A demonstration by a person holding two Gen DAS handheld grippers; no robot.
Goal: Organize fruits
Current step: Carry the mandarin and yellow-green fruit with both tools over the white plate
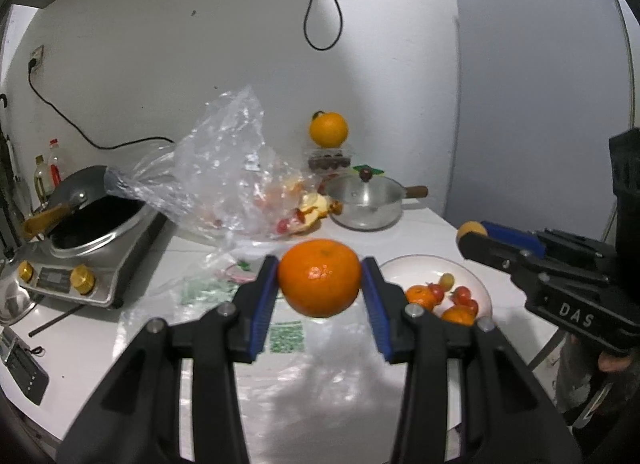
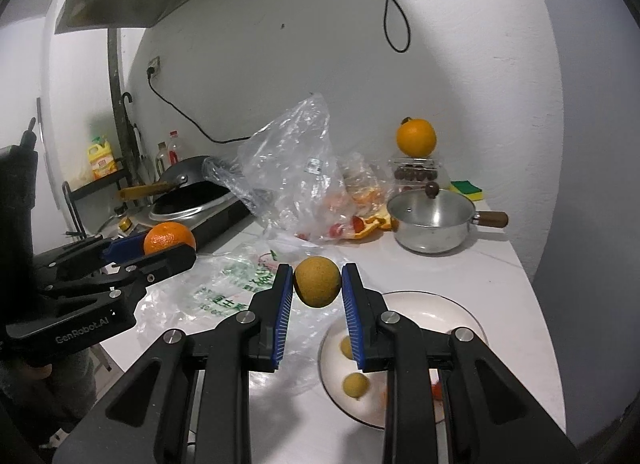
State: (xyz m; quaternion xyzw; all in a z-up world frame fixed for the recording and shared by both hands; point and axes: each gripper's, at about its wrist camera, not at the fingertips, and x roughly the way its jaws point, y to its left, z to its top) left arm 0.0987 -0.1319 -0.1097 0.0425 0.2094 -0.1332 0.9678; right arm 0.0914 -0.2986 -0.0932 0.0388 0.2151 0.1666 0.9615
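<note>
Orange and glossy, the mandarin (image 1: 319,277) you hold in your left gripper (image 1: 320,278) is round and slightly flattened, with a small highlight on its skin and a dimple on top. Its blue pads (image 1: 265,296) press against both sides of the fruit, spread about as wide as the mandarin itself, and it hangs above the white countertop (image 1: 420,224), to the left of the white plate (image 1: 424,264).

Your right gripper (image 2: 317,282) is clenched on a smaller, dull yellow-brown round fruit (image 2: 317,281) with a matte, finely speckled skin. Its blue pads (image 2: 283,304) sit closer together, touching the fruit on both sides, and it is held in the air above the near-left edge of the plate.

On the plate, seen from the left wrist, lie two small mandarins (image 1: 420,296) and a few small red fruits (image 1: 462,294). From the right wrist you see two more yellow-brown fruits (image 2: 355,385) on it, blurred.

Behind, a crumpled clear plastic bag (image 1: 224,168) holds fruit and peel. To its right stands a steel saucepan (image 1: 366,204) with a wooden handle, and behind that a large orange (image 1: 328,129) rests on a clear box. A black wok (image 1: 96,220) sits on an induction cooker at the left.
</note>
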